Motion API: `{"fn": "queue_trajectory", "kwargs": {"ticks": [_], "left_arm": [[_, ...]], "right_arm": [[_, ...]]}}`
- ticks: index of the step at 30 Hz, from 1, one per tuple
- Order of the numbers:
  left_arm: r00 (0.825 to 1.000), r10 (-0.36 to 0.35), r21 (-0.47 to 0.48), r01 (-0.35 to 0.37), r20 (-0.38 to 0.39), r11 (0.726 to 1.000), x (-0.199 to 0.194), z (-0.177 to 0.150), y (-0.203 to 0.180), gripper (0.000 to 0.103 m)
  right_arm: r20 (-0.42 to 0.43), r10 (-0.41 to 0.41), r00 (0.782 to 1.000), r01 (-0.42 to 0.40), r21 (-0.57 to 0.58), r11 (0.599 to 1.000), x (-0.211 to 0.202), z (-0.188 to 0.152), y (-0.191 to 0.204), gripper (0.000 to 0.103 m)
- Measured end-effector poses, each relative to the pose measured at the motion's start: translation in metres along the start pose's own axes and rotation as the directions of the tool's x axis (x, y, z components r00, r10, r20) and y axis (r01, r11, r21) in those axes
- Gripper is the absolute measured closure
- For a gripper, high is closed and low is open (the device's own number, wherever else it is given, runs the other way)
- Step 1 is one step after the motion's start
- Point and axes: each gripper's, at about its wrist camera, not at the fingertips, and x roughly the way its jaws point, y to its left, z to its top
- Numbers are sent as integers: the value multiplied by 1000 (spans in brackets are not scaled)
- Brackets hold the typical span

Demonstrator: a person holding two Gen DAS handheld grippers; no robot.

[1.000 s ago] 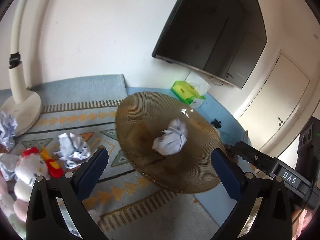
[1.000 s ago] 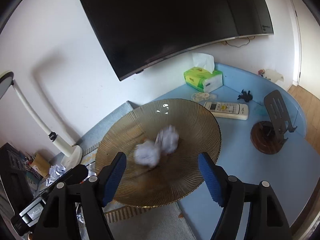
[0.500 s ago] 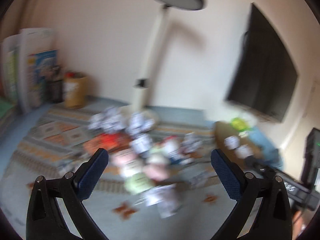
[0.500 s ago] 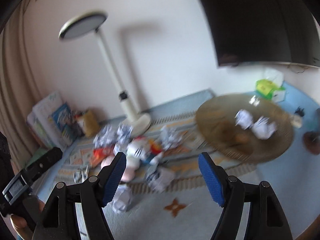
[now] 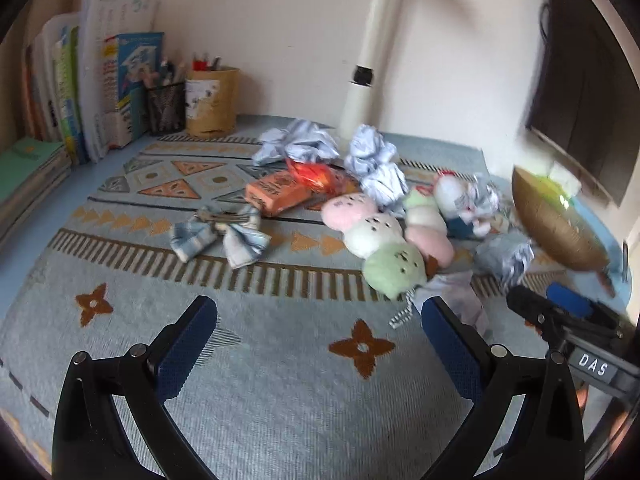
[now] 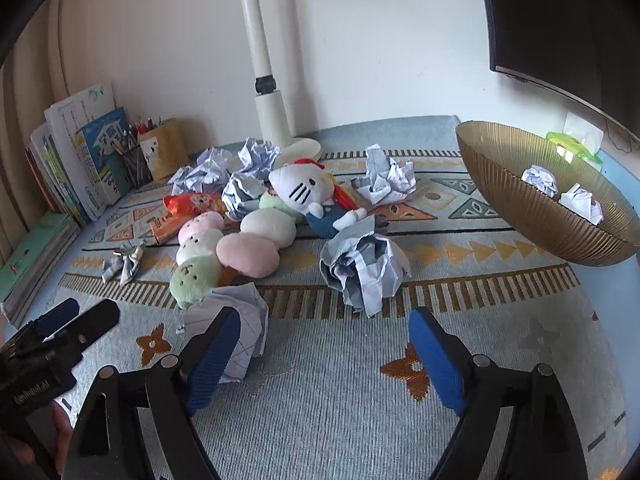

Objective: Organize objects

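Several crumpled paper balls lie on the patterned rug among plush toys. One big ball (image 6: pixel 366 270) lies just ahead of my open, empty right gripper (image 6: pixel 324 344); another (image 6: pixel 236 320) touches its left finger. The gold ribbed bowl (image 6: pixel 516 200) at right holds two paper balls (image 6: pixel 540 180). My left gripper (image 5: pixel 316 336) is open and empty above the rug, short of the pastel dango plush (image 5: pixel 384 240) and a paper ball (image 5: pixel 506 256). The bowl shows at the right edge of the left wrist view (image 5: pixel 552 224).
A Hello Kitty plush (image 6: pixel 308 192), an orange box (image 5: pixel 276 196), a red snack bag (image 6: pixel 188 202) and a checked bow (image 5: pixel 224 236) lie on the rug. A white lamp post (image 6: pixel 268 92), pen holders (image 5: pixel 188 104), books (image 5: pixel 92 80) and a monitor (image 6: pixel 560 20) stand behind.
Both grippers swung left and down from over the bowl to the rug with the clutter. A second paper ball landed in the bowl. Both stay open.
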Motion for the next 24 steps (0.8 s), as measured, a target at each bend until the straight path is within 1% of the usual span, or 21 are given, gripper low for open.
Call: {"fn": "queue_trajectory", "kwargs": {"ticks": [3, 5, 9, 12, 14, 15, 16, 17, 18, 19, 20, 21, 22, 23, 24], "left_arm": [[999, 42, 71, -44, 24, 997, -4, -3, -13, 1], [998, 49, 93, -52, 31, 994, -5, -3, -16, 1], [999, 45, 85, -46, 6, 995, -2, -2, -14, 1], [999, 46, 83, -46, -2, 996, -1, -2, -13, 1], [999, 50, 93, -50, 1, 994, -2, -3, -15, 1], [999, 53, 102, -52, 1, 993, -2, -3, -16, 1], [998, 55, 110, -55, -1, 992, -2, -3, -18, 1], [999, 54, 116, -53, -3, 992, -2, -2, -20, 1], [999, 49, 122, -48, -6, 991, -2, -1, -22, 1], [999, 36, 120, -34, -11, 992, -4, 0, -24, 1], [1000, 5, 107, -2, -19, 994, -5, 1, -27, 1], [998, -52, 81, 55, -40, 995, -5, 2, -30, 1], [991, -114, 49, 117, -68, 992, -3, 4, -34, 1], [984, -155, 23, 158, -88, 987, 0, 4, -38, 1], [973, -198, -11, 199, -119, 980, 7, 4, -43, 1]], "right_arm": [[-5, -3, 1000, 3, 16, 1000, 0, 0, -2, 18], [-16, -1, 1000, 2, 38, 999, 2, 0, -6, 18], [-38, 33, 999, -29, 118, 993, 5, 1, -21, 18], [-63, 59, 996, -45, 199, 979, 9, 0, -37, 18], [-70, 54, 996, -35, 249, 968, 11, -1, -46, 18], [-79, 38, 996, -16, 263, 965, 12, 0, -49, 18], [-89, 41, 995, -16, 263, 965, 13, 1, -49, 18], [-100, 40, 994, -13, 253, 967, 14, 3, -49, 18], [-110, 21, 994, 5, 233, 973, 14, 5, -48, 18], [-111, 4, 994, 19, 209, 978, 14, 9, -48, 18], [-107, 1, 994, 19, 189, 982, 14, 14, -48, 18], [-104, 12, 995, 6, 170, 985, 14, 19, -48, 18], [-106, 25, 994, -9, 150, 989, 16, 25, -48, 18], [-107, 35, 994, -21, 131, 991, 18, 29, -47, 18], [-105, 39, 994, -28, 111, 993, 21, 33, -47, 18]]}}
